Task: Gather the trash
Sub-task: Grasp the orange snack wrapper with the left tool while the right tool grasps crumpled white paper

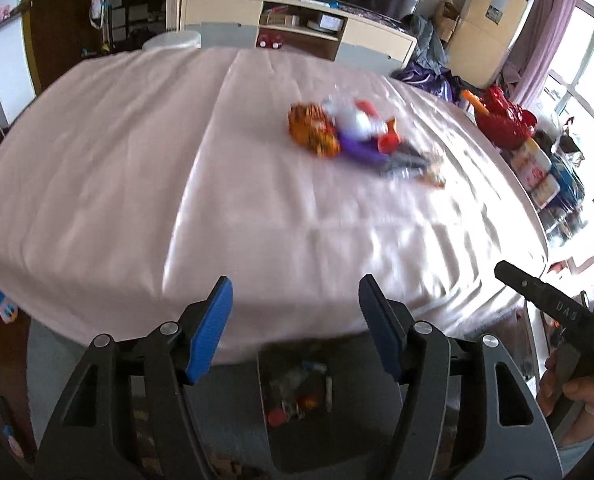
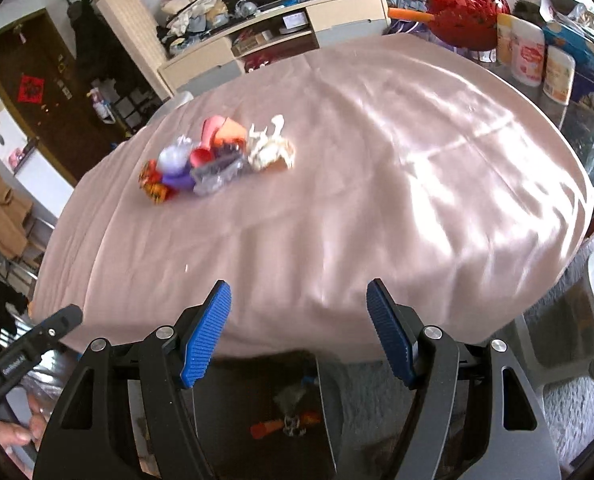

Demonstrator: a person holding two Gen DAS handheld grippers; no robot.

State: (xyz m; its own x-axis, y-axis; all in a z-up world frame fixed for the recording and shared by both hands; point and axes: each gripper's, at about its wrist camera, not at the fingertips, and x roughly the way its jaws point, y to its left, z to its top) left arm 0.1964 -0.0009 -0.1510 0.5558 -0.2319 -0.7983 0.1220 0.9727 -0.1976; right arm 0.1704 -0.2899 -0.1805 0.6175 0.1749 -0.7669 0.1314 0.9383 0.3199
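I'm seeing some trash already lying in the bin (image 1: 297,396); a wrapper pile (image 2: 217,160) is still waiting mid-surface (image 2: 377,200). Both the left hand-held gripper (image 1: 295,332) and the right hand-held gripper (image 2: 299,332) are hanging spread, pinching nothing.

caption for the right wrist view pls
Open right tool poised over the pink-covered table, facing a trash pile, bin below.

each gripper, the left gripper (image 1: 295,292) and the right gripper (image 2: 299,296), has black angular arms with triangular cut-outs, round silver screws at the pivots and ribbed blue pads (image 2: 207,336). seen from the side, its black body carries small pale lettering, too blurred to read.
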